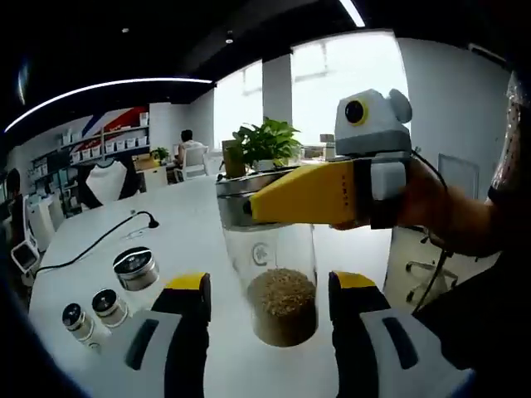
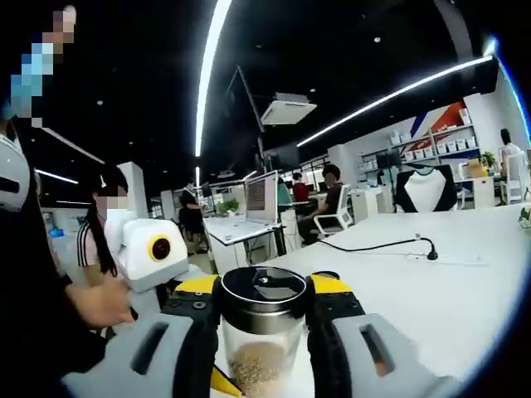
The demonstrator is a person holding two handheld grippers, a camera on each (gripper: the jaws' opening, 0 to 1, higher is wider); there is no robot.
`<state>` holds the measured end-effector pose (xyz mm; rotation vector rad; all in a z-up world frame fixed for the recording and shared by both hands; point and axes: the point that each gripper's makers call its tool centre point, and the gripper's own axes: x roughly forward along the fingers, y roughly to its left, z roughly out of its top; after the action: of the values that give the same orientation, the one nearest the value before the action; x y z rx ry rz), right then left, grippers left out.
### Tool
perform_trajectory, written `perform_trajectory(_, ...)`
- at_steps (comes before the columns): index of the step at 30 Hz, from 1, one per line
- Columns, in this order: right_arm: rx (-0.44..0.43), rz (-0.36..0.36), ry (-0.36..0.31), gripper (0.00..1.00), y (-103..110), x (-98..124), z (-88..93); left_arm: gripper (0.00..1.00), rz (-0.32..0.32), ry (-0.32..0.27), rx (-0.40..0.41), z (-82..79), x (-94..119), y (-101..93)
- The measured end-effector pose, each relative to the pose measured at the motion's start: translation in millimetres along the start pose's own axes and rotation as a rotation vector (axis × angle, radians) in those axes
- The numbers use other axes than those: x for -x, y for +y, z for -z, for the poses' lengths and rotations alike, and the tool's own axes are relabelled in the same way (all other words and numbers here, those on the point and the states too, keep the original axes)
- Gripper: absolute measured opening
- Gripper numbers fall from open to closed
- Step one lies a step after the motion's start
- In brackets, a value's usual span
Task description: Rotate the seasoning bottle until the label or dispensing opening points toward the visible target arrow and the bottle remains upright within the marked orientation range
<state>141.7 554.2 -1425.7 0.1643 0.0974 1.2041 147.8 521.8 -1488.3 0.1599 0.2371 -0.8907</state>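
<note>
Seasoning bottle (image 1: 274,274) stands upright on the white table (image 1: 191,224), a clear jar with brown grains filling its lower part and a metal cap (image 2: 264,294) with a dark top. In the right gripper view the right gripper (image 2: 264,303) is clenched on this cap, one jaw on each side. In the left gripper view the left gripper (image 1: 270,290) is released; its jaws stand apart on both sides of the jar's lower part, not touching it. At eight o'clock from the bottle are three small metal-lidded jars (image 1: 112,298). At twelve o'clock, farther away, is a green plant (image 1: 265,141).
</note>
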Motion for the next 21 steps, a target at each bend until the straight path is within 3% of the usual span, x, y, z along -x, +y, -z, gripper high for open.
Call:
perform_trajectory(6,0.0,-0.033,-0.022,0.37,6,-4,-6.6,0.49,0.017,-0.039,-0.029,-12.6,4,-6.4)
perform_trajectory(10,0.003,-0.027,-0.047,0.38,6,-5,-11.0,0.48,-0.017,-0.052,-0.029,-16.4,7,-2.0)
perform_trajectory(14,0.043,0.063,-0.068,0.38,2,-9,-15.7,0.46,-0.123,-0.059,-0.023,-19.1,8,9.2)
perform_trajectory(15,0.055,0.105,-0.072,0.38,3,-12,-16.7,0.46,-0.2,-0.044,-0.047,-19.1,9,15.8)
perform_trajectory(18,0.037,0.173,-0.12,0.39,0,-16,-22.8,0.46,-0.307,-0.04,-0.048,-22.8,13,23.4)
perform_trajectory(21,0.03,0.195,-0.135,0.4,0,-20,-26.0,0.46,-0.337,-0.039,-0.058,-26.0,15,23.7)
